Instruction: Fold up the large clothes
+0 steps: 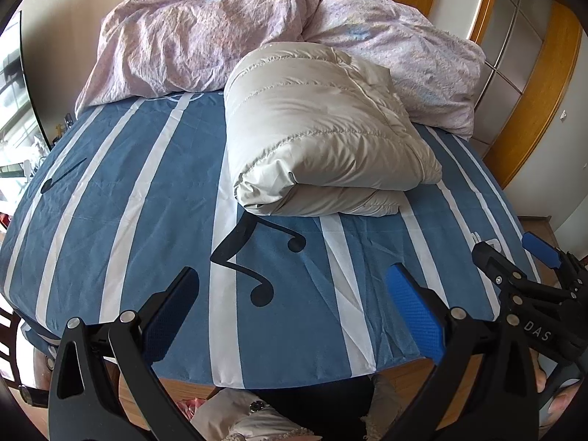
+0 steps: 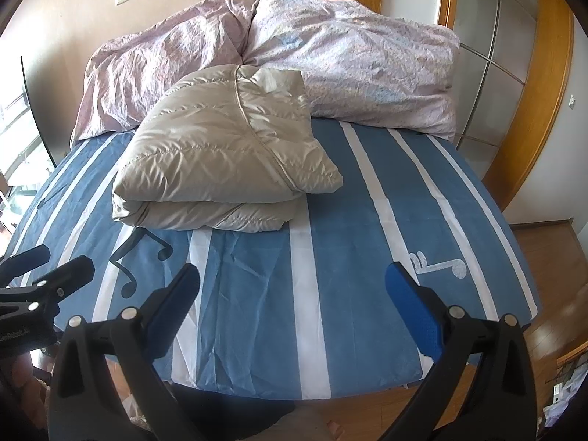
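Note:
A beige quilted down jacket [image 1: 323, 136] lies folded into a thick bundle on the blue-and-white striped bed sheet [image 1: 147, 228]; it also shows in the right wrist view [image 2: 220, 154]. My left gripper [image 1: 294, 294] is open and empty, held above the near edge of the bed, well short of the jacket. My right gripper [image 2: 294, 294] is open and empty too, over the near edge and to the right of the jacket. The right gripper shows at the right of the left wrist view [image 1: 514, 253], and the left gripper at the left of the right wrist view [image 2: 55, 261].
A crumpled pink floral duvet [image 1: 228, 29] is piled along the head of the bed behind the jacket, also in the right wrist view [image 2: 330, 55]. A wooden-framed wardrobe [image 2: 514, 92] stands to the right. Wooden floor [image 2: 551, 250] lies right of the bed.

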A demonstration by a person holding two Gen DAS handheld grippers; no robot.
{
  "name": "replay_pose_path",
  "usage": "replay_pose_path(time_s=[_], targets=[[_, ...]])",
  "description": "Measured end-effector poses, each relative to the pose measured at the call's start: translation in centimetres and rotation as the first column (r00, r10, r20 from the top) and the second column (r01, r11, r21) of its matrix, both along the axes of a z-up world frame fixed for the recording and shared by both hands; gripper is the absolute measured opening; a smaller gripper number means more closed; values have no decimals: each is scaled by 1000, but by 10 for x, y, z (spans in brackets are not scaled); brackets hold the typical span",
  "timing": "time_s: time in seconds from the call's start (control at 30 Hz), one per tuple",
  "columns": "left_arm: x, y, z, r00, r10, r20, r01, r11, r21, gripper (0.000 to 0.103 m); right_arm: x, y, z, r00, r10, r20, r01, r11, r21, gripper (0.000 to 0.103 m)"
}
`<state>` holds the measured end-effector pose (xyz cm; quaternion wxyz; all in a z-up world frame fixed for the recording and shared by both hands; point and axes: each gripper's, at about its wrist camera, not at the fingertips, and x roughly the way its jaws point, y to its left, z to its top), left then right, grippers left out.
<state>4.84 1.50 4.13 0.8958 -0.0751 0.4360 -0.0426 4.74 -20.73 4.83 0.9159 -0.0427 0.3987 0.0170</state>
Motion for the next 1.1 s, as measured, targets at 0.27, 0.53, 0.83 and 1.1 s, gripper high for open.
replay_pose_path(time_s=[0.27, 0.53, 0.83, 1.1], targets=[[0, 0, 0, 1000, -2, 5, 2, 1000, 3, 102, 0, 0, 0, 1000, 0, 2, 0, 1000, 0, 101], [1, -1, 1, 1000, -4, 2, 4, 1000, 3, 102, 1, 0, 0, 1000, -1, 0, 1, 1000, 3, 101], [0, -2, 0, 1000, -4, 2, 4, 1000, 2, 102, 1, 0, 0, 1000, -1, 0, 1, 1000, 3, 101], [1, -2, 0, 1000, -4, 0, 4, 1000, 3, 102, 3, -1, -2, 1000, -4, -1, 4, 1000, 5, 101]])
